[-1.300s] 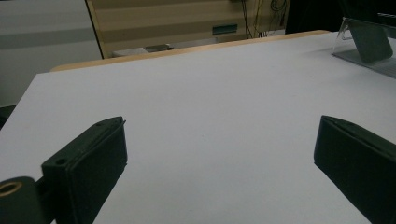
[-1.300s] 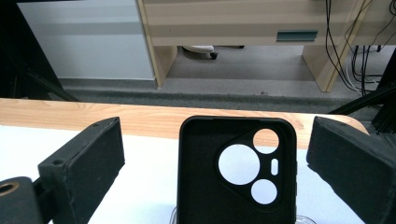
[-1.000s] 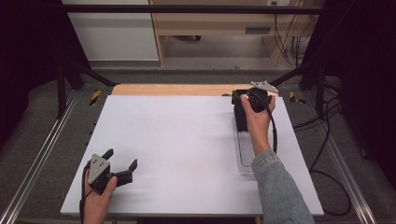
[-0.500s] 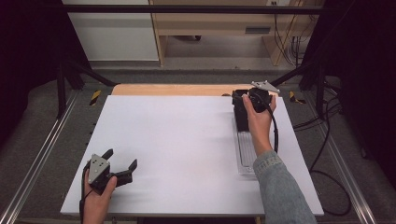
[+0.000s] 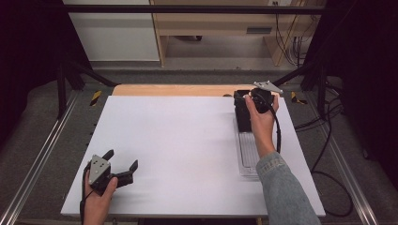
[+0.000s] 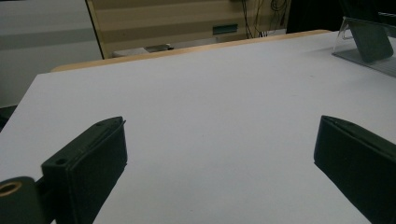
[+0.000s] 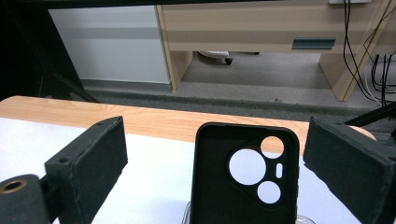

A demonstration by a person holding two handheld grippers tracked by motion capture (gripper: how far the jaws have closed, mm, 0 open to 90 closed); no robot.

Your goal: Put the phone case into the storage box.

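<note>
Closing in, the right gripper (image 7: 212, 172) brings its spread fingers (image 7: 88, 163) around the upright phone case (image 7: 245, 175); an off-centre squeeze could topple it.

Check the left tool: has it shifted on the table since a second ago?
No. In the high view the left tool sits at the same spot near the near-left corner of the white table, jaws open.

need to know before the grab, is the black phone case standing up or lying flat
Standing up: in the right gripper view the black phone case rises upright between the jaws, camera cutouts at the top, its foot in the clear tray.
</note>
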